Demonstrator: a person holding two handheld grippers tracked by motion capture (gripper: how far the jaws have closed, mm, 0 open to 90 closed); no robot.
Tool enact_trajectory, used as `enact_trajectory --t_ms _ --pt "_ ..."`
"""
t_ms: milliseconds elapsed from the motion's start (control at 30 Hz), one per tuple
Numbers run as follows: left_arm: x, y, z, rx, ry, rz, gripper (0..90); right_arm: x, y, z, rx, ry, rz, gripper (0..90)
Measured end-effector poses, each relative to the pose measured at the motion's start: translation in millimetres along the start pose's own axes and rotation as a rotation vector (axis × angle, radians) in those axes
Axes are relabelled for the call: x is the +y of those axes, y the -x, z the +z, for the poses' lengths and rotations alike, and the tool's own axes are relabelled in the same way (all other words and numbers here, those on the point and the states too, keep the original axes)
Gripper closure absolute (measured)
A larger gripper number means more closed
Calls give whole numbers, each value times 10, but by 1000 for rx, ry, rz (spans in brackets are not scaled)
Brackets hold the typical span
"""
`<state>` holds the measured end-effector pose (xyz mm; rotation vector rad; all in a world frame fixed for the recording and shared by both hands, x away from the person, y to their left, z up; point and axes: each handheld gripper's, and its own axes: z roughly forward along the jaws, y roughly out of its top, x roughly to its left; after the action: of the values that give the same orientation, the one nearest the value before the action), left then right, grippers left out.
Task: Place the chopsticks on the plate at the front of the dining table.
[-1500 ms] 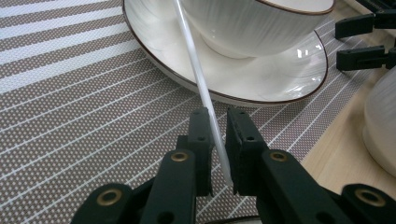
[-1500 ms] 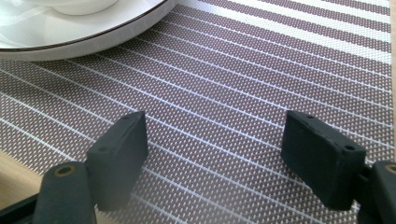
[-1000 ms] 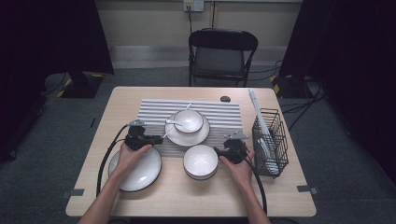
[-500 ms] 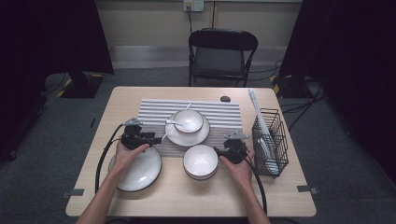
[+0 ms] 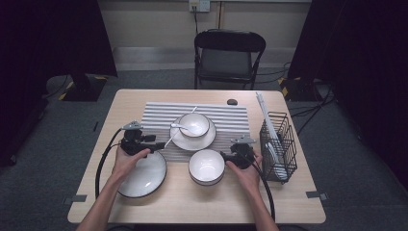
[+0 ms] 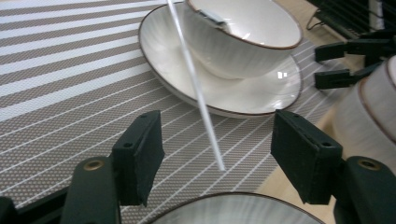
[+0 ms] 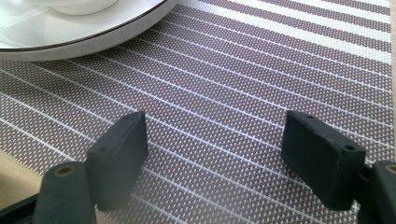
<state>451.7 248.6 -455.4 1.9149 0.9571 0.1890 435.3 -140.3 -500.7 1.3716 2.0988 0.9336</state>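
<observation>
The left gripper [image 6: 217,154] has just been opening; its jaws stand spread, nothing pinched, over the near plate [image 6: 233,209]. A white stick [image 6: 196,88] lies between them on the striped mat [image 6: 60,79]. The right gripper [image 7: 215,154] is spread above the mat.

Black folding chair [image 5: 229,57] behind wooden table [image 5: 192,202]; grey carpet [image 5: 43,192], dark curtains [image 5: 48,38]
</observation>
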Motion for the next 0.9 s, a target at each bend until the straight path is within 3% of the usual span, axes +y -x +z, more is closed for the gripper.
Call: enact_trajectory --t_ms 333,467,567,633,667,800,900 --pt "-57 14 -131 28 9 0 318 1 0 0 -1 -1 0 218" --pt "-80 35 -223 55 3 20 299 1 0 0 -1 -1 0 218" --pt "-121 25 -272 55 10 10 292 5 -3 -1 -2 -5 3 219" --pt "-148 22 -276 59 1 26 290 12 -3 0 -1 -9 2 220" --pt "-165 26 -271 36 7 29 275 16 -4 -1 -1 -13 5 222" --pt "-187 15 -276 32 11 21 212 45 15 -29 -11 -29 28 262" --pt "-191 27 -291 32 15 34 212 66 39 -76 -12 -11 45 263"
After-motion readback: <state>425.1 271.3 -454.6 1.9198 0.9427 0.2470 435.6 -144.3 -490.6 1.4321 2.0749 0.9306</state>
